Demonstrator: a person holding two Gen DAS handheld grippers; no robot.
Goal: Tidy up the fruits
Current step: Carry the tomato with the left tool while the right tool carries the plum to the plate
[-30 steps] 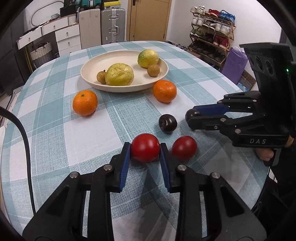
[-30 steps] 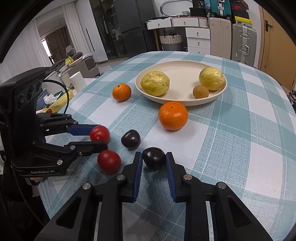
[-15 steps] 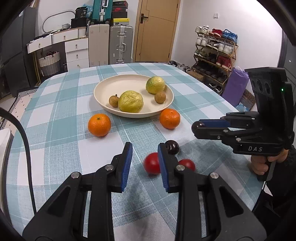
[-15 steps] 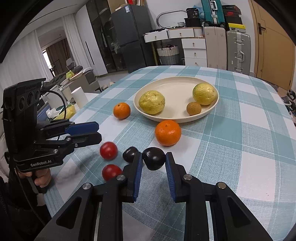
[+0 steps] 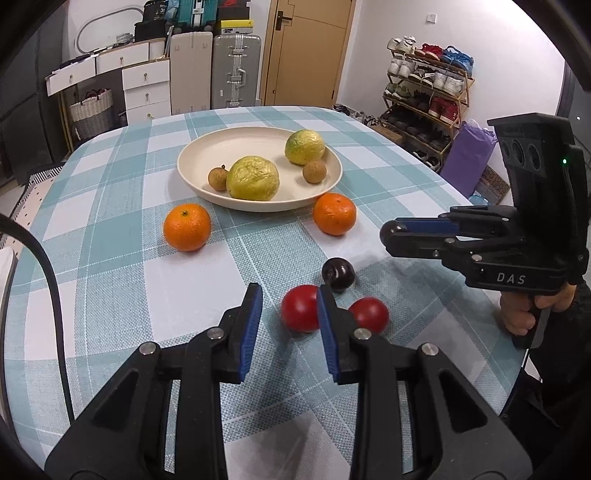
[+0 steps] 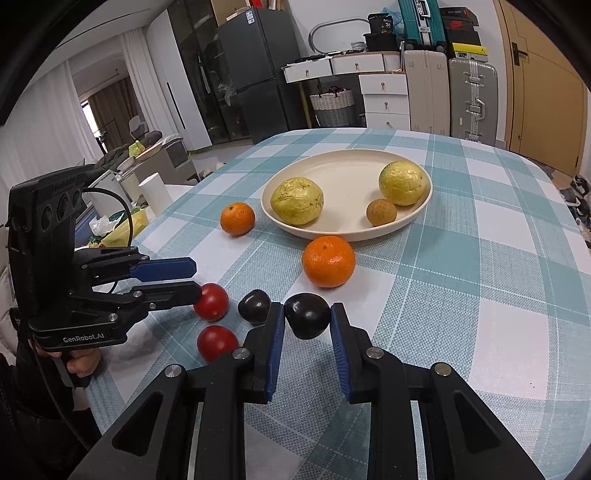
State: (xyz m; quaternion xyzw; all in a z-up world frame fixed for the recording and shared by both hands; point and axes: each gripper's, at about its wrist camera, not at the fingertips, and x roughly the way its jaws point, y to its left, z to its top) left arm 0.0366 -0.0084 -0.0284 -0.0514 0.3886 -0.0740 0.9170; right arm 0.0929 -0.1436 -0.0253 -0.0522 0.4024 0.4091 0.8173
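The right gripper (image 6: pixel 307 325) is clamped on a dark plum (image 6: pixel 307 320) that could squirt free, while the left gripper (image 5: pixel 289 325), jaws apart and empty, may nudge the near tomato (image 5: pixel 300 313) rolling.

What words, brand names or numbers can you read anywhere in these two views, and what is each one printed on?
"DAS": on the body of the right tool.
"GenRobot.AI": on the body of the left tool.
"36": on a dark box atop the white drawers.
Embossed lettering on top of each tool's camera block: too blurred to read.
Labels on the stacked boxes above the suitcases: too small to read.
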